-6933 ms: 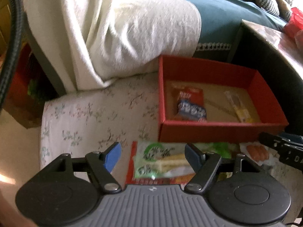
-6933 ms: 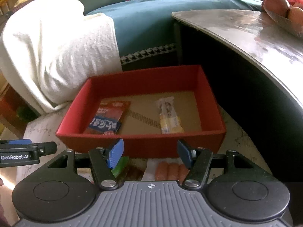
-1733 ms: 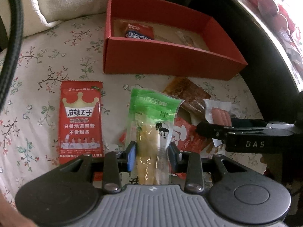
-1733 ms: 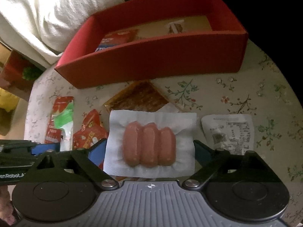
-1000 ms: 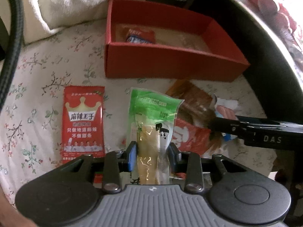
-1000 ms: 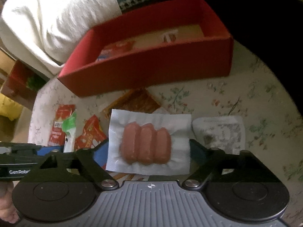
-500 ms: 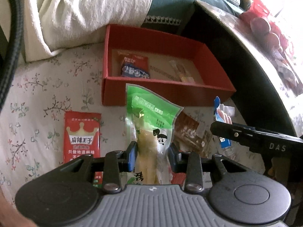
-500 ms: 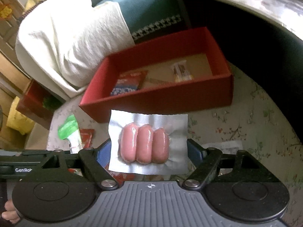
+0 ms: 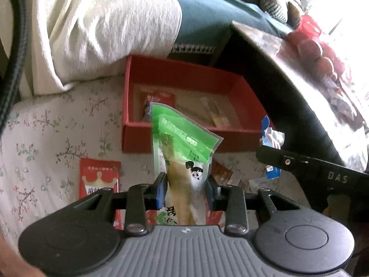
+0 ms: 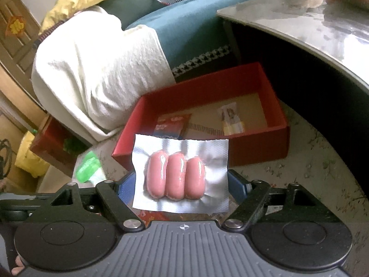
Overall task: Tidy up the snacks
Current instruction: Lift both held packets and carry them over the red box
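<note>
My left gripper [image 9: 185, 190] is shut on a green-topped clear snack pack [image 9: 182, 152], held upright above the floral cloth, in front of the red box [image 9: 161, 138]. My right gripper [image 10: 181, 185] is shut on the edges of a white pack of three pink sausages [image 10: 176, 175], lifted off the cloth. The red box [image 10: 253, 149] lies just beyond it and holds a red and blue packet [image 10: 171, 124] and a small yellow-ended packet [image 10: 231, 120]. In the left wrist view the right gripper's side [image 9: 299, 164] shows at right with the pack's edge [image 9: 272, 136].
A red crown-print packet [image 9: 99, 177] and other red wrappers [image 9: 221, 173] lie on the floral cloth [image 9: 46, 127]. A white blanket [image 10: 96, 69] and teal sofa stand behind the box. A dark table with a marble top [image 10: 311, 16] rises at right.
Both grippers have risen with their packs and tilted up, so the box's inside and the sofa behind come into view. The packs stay gripped.
</note>
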A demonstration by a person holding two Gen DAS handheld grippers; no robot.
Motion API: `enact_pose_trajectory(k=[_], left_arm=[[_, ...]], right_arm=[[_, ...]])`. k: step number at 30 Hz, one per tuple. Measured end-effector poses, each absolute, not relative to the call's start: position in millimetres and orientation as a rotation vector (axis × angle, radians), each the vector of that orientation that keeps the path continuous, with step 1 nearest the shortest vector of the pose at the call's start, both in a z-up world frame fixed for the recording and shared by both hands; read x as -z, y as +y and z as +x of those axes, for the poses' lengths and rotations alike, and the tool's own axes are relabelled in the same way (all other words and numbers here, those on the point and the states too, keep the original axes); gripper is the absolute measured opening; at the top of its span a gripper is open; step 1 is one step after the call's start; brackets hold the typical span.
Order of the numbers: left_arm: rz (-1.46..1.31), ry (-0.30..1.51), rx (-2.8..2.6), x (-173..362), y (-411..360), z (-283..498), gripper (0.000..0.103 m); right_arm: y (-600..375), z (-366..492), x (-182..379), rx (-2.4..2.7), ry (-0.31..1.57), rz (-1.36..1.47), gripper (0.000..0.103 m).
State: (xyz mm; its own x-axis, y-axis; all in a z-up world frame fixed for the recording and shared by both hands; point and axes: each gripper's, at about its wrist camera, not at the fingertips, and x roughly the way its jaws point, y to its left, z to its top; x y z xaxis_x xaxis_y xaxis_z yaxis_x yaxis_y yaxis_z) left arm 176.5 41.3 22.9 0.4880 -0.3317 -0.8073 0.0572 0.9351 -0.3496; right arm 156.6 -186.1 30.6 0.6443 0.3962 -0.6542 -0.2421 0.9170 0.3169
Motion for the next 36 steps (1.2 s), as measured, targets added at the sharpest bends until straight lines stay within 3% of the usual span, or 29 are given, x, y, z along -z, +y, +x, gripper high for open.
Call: enact_pose_trajectory(k=[36], left_arm=[[-0.332, 0.878, 0.216, -69, 34, 226, 0.028]], right_arm=[[-182, 190, -49, -0.331, 0.681, 0.262, 0.084]])
